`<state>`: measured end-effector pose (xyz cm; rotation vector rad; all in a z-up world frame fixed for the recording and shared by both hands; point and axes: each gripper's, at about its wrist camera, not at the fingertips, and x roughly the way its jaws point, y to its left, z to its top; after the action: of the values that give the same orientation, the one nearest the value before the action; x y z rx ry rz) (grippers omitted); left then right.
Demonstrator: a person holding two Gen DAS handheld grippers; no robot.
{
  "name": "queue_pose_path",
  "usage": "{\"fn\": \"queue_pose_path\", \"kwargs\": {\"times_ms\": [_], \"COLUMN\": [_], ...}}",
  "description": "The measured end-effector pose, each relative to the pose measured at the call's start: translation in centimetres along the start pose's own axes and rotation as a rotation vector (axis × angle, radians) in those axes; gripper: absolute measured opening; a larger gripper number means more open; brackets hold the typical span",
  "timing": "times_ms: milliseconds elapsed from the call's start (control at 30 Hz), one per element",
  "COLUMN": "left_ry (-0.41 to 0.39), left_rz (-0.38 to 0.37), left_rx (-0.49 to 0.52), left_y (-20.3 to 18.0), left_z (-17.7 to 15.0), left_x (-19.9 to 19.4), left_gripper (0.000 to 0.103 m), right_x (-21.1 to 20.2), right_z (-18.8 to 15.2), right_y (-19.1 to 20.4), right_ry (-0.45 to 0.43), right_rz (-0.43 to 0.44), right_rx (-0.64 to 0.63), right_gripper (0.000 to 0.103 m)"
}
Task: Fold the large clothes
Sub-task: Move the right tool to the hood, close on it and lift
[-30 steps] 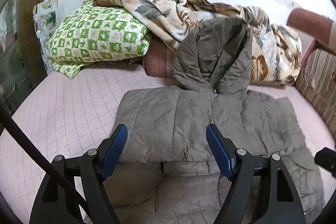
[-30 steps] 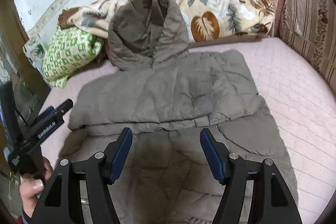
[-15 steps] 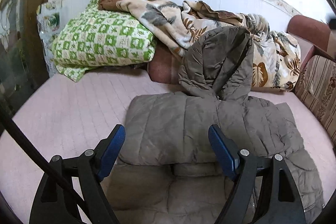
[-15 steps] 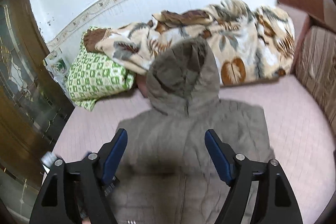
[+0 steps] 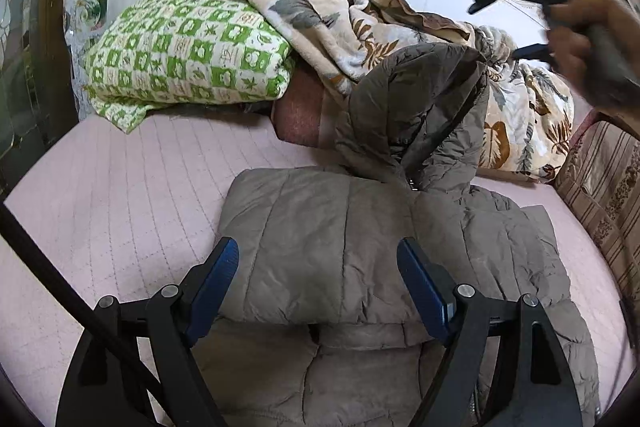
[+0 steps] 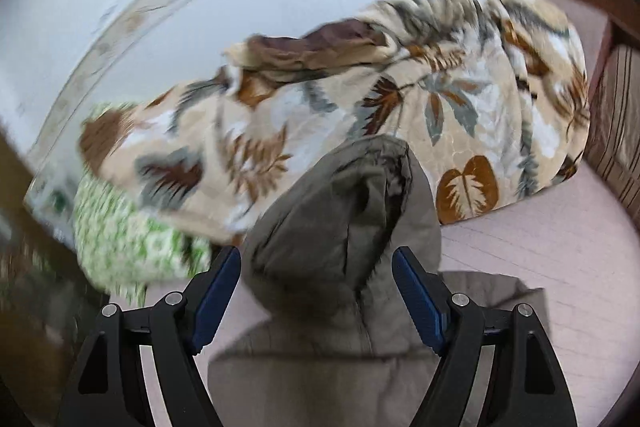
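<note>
My left gripper (image 5: 318, 277) and right gripper (image 6: 316, 285), jaws wide and empty, frame the puffy quilted grey-brown hooded jacket (image 5: 360, 247) at centre.

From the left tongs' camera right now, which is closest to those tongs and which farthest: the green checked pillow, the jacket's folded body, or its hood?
1. Folded body, between the left tongs.
2. Hood, beyond, centre-right.
3. Green checked pillow, far left, by the wall.

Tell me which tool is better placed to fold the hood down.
Probably right. The right tool is open with the upright hood between its fingers; the left tool, also open, hovers over the jacket body.
</note>
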<state>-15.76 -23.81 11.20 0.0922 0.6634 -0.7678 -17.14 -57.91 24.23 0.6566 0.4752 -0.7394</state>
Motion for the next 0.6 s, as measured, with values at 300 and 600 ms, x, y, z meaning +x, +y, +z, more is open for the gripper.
{"fn": "queue_pose_path", "kwargs": {"times_ms": [300,600], "left_ry": [-0.002,-0.016], "left_rz": [0.034,0.040], "left_rx": [0.070,0.079], "left_y": [-0.9,-1.3], "left_z": [-0.3,-0.2], "left_x": [1.0,0.7], "left_gripper": [0.081,0.081], "right_x": [9.4,7.2], "right_z": [4.7,1.8], "right_y": [-1.2,-2.0], "right_ry": [0.022,-0.011], "right_rz": [-0.005,0.060], "right_rx": [0.137,0.056], "right_gripper": [0.081,0.004]}}
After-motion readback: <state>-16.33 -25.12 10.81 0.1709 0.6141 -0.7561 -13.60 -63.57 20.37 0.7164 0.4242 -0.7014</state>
